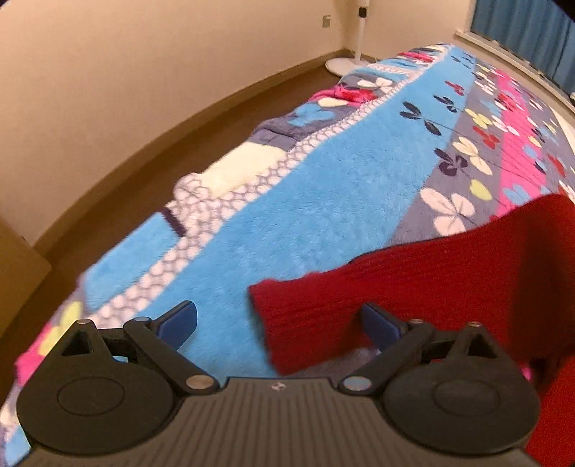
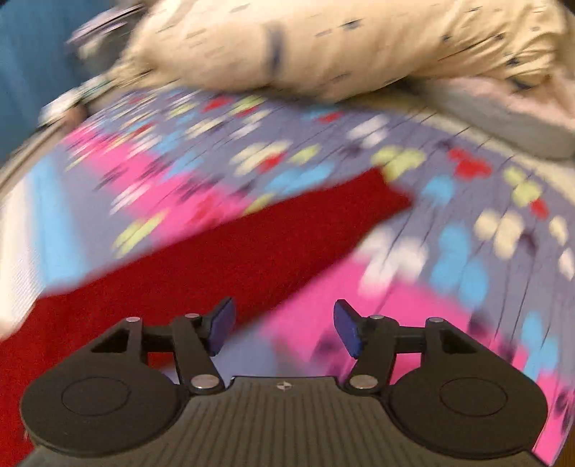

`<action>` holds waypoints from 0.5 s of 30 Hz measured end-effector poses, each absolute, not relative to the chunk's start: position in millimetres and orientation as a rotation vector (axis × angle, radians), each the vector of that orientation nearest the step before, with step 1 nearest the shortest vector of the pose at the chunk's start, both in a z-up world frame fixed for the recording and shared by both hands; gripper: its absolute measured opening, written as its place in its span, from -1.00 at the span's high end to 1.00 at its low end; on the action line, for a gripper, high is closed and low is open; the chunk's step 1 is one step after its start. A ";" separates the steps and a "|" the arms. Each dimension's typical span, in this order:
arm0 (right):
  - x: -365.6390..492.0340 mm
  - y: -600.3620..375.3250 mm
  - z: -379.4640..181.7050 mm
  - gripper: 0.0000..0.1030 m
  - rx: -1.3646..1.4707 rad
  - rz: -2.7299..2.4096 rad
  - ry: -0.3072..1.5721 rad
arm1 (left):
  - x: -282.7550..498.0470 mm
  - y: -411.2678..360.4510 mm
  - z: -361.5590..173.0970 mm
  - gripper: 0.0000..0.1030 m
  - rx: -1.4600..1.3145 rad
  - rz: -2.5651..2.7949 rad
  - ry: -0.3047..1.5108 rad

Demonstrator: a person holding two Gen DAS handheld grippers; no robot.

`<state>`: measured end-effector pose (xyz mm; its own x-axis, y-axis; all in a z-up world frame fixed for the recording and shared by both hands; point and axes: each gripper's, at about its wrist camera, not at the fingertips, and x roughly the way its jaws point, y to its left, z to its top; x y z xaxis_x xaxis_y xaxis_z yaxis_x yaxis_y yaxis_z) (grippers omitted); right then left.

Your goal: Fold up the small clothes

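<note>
Red knit is filling the lower right of my left wrist view: the small red sweater [image 1: 431, 283] is lying on the bed, over a fleece blanket [image 1: 287, 201] with a blue band and flower patches in pink, white and yellow. One sleeve end is reaching out to the left, right between my left gripper [image 1: 278, 323] fingers, which I am seeing spread wide with nothing pinched; the right-hand finger [image 1: 381, 325] is sitting over the knit, though I cannot tell whether it is touching. Beyond the bed edge I am seeing a brown floor, a cream wall and a white fan stand [image 1: 355, 43] in the corner, with blue curtains [image 1: 532, 32] at the top right.

My right wrist view is heavily blurred. There the sweater [image 2: 222, 258] is running as a red strip from lower left up toward the middle of the blanket [image 2: 449, 215]. My right gripper [image 2: 284, 328] is hanging with its fingers apart, gripping nothing, its left finger [image 2: 221, 328] over the red edge. A cream patterned pillow [image 2: 341, 46] is lying across the far end.
</note>
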<state>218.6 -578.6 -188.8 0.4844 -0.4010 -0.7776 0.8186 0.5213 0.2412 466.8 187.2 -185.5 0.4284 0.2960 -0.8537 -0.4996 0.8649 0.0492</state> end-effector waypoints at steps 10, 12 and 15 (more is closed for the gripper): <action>177.5 -369.1 -158.9 -0.27 0.636 -0.396 0.823 | 488.2 191.6 -205.2 -0.40 -0.257 0.436 1.028; 178.6 -340.3 -154.4 -0.27 0.593 -0.334 0.848 | 485.8 191.1 -191.1 0.70 -0.230 0.450 0.998; 186.4 -310.1 -142.3 -0.27 0.491 -0.269 0.842 | 479.8 205.5 -165.4 0.75 -0.254 0.418 0.964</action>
<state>186.4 -310.1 -142.3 0.6415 -0.0355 -0.7663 0.4147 0.8564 0.3075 479.8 205.5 -165.4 0.4997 0.2302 -0.8350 -0.4523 0.8915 -0.0249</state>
